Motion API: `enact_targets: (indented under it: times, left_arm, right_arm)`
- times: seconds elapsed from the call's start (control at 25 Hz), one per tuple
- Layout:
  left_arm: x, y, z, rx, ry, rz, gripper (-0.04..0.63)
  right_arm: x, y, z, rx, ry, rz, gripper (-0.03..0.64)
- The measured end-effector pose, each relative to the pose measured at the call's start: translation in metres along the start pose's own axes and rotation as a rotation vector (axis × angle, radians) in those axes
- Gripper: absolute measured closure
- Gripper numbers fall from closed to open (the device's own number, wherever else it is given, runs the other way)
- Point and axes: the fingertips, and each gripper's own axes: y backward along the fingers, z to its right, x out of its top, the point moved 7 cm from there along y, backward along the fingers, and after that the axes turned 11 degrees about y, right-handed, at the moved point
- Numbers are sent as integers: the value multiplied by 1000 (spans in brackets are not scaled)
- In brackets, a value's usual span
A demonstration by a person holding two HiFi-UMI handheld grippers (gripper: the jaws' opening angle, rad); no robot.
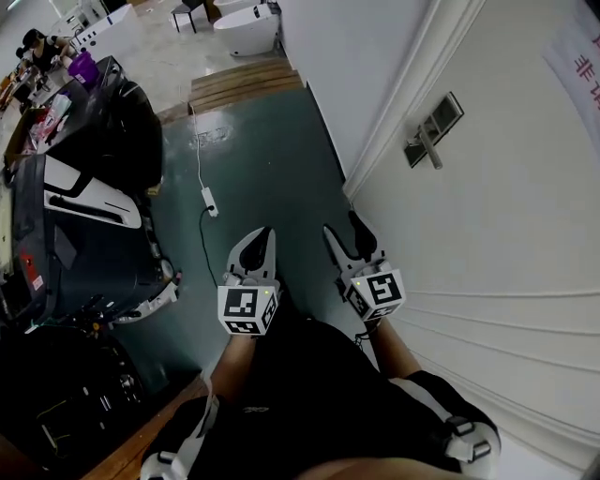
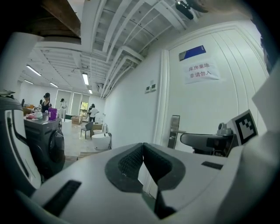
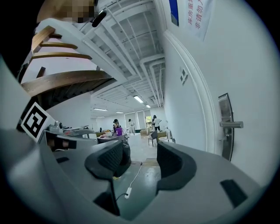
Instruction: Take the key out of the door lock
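The white door (image 1: 506, 225) fills the right of the head view. Its metal lock plate with a lever handle (image 1: 433, 131) is ahead of both grippers; the same plate shows in the left gripper view (image 2: 173, 131) and the right gripper view (image 3: 225, 127). A key is too small to make out there. My left gripper (image 1: 261, 234) is held over the floor with its pads touching at the tips (image 2: 142, 146) and nothing between them. Beside it, nearer the door, my right gripper (image 1: 342, 225) has its jaws apart (image 3: 140, 151) and holds nothing.
A white power strip on a cable (image 1: 210, 199) lies on the teal floor ahead. A dark machine (image 1: 84, 234) stands at the left. Wooden steps (image 1: 246, 82) and a white tub (image 1: 246, 28) lie farther on. A paper sign (image 2: 202, 72) hangs on the door.
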Motion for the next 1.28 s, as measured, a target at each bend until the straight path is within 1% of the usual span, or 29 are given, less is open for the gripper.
enact_targets:
  times: [0.08, 0.2, 0.32, 0.48, 0.64, 0.76, 0.88, 1.0, 1.2, 1.28]
  left_arm:
    - [11, -25, -16, -14, -3, 1, 572]
    - [29, -60, -43, -24, -1, -19, 572]
    - [51, -91, -72, -49, -8, -35, 572]
    - [73, -133, -113, -84, -9, -46, 571]
    - [80, -166, -136, -138, 3, -77, 572]
    - [75, -196, -144, -191, 12, -119, 572]
    - [70, -222, -139, -244, 26, -156, 572]
    - [64, -247, -123, -310, 27, -190, 572]
    - [56, -299, -86, -380, 5, -231, 571]
    - [51, -320, -66, -421, -10, -257, 572]
  right_arm:
    - [2, -26, 11, -14, 13, -11, 373]
    - [6, -68, 27, -31, 5, -19, 368]
    - [13, -108, 35, -59, 7, -27, 368]
    - [13, -161, 44, -92, 1, -49, 368]
    - [8, -194, 52, -131, 13, -85, 365]
    - [3, -207, 64, -189, -19, -102, 365]
    - [-4, -208, 75, -234, -68, -130, 365]
    - [-14, -200, 91, -287, -86, -169, 365]
    - [-33, -182, 139, -368, -125, -189, 365]
    - [-39, -174, 158, -406, -148, -193, 367]
